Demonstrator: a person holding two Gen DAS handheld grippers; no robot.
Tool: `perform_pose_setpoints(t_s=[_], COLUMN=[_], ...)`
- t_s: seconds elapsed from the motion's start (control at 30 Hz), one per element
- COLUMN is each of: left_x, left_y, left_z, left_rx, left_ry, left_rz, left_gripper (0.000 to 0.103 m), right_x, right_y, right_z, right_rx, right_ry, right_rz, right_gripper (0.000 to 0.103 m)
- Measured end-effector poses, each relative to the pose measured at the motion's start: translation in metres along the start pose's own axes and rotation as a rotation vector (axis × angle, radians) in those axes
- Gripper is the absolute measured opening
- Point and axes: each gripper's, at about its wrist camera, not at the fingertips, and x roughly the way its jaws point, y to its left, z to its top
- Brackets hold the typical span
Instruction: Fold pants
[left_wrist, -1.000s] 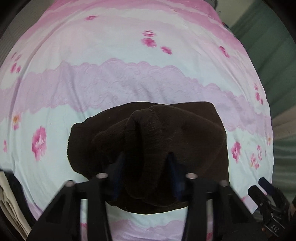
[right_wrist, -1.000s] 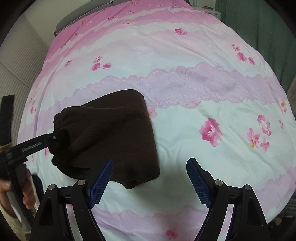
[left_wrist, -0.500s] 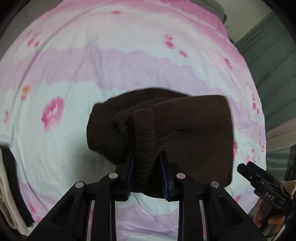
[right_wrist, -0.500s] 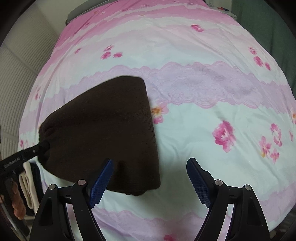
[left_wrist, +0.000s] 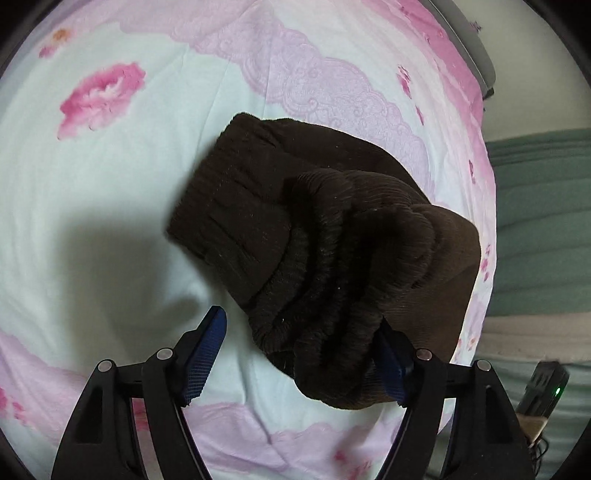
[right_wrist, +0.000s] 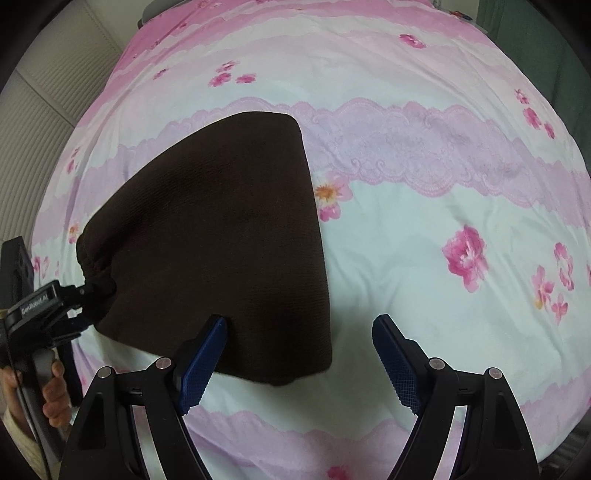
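Observation:
The dark brown pants lie folded into a thick bundle on the pink floral bedsheet. In the left wrist view the gathered elastic waistband bunches up between my spread fingers. My left gripper is open, with the bundle resting against its right finger and apart from its left one. In the right wrist view the left gripper sits at the bundle's left corner. My right gripper is open and empty, low over the bundle's near right corner.
The bedsheet fills both views. A green curtain hangs past the bed's right side. A white panelled wall stands at the left. A black device with a green light sits at the lower right.
My left gripper was shut on the waistband half a second ago and has opened wide. It has swung left and tilted. My right gripper stayed open and barely moved.

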Motion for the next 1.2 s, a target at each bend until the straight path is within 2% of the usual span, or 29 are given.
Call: perform_pose_setpoints(t_s=[0.1, 0.23, 0.3, 0.37, 0.43, 0.5, 0.63, 0.83, 0.97, 1.07, 1.13, 1.2], left_x=[0.004, -0.008, -0.015, -0.026, -0.036, -0.040, -0.033, -0.074, -0.091, -0.095, -0.098, -0.097], left_y=[-0.006, -0.025, -0.032, -0.043, -0.059, -0.070, -0.082, -0.111, -0.131, -0.136, -0.129, -0.115], left_z=[-0.001, -0.004, -0.006, -0.011, -0.019, -0.024, -0.014, 0.003, 0.011, 0.016, 0.022, 0.031], left_rx=[0.010, 0.081, 0.102, 0.146, 0.210, 0.276, 0.316, 0.380, 0.440, 0.497, 0.513, 0.495], left_ry=[0.011, 0.012, 0.006, -0.023, -0.062, -0.091, -0.086, -0.172, -0.196, -0.223, -0.251, -0.245], left_rz=[-0.019, 0.042, 0.046, 0.056, 0.112, 0.138, 0.164, 0.135, 0.130, 0.175, 0.210, 0.218], left_gripper=[0.058, 0.051, 0.048, 0.047, 0.047, 0.047, 0.042, 0.041, 0.041, 0.041, 0.041, 0.040], right_x=[0.000, 0.001, 0.000, 0.000, 0.000, 0.000, 0.000, 0.005, 0.025, 0.040, 0.044, 0.042], right_y=[-0.006, -0.019, -0.026, -0.031, -0.035, -0.038, -0.037, -0.022, 0.000, 0.015, 0.019, 0.012], right_z=[-0.006, -0.015, -0.021, -0.028, -0.034, -0.038, -0.044, -0.053, -0.047, -0.036, -0.030, -0.027], right_rx=[0.007, 0.043, 0.061, 0.072, 0.079, 0.088, 0.091, 0.058, 0.022, 0.003, 0.001, 0.039], right_ry=[0.005, 0.021, 0.025, 0.030, 0.037, 0.044, 0.037, 0.000, -0.005, -0.013, -0.039, -0.045], right_rz=[-0.025, -0.048, -0.056, -0.055, -0.059, -0.058, -0.033, 0.085, 0.129, 0.116, 0.009, -0.051], right_gripper=[0.082, 0.082, 0.082, 0.082, 0.082, 0.082, 0.082, 0.082, 0.082, 0.081, 0.079, 0.075])
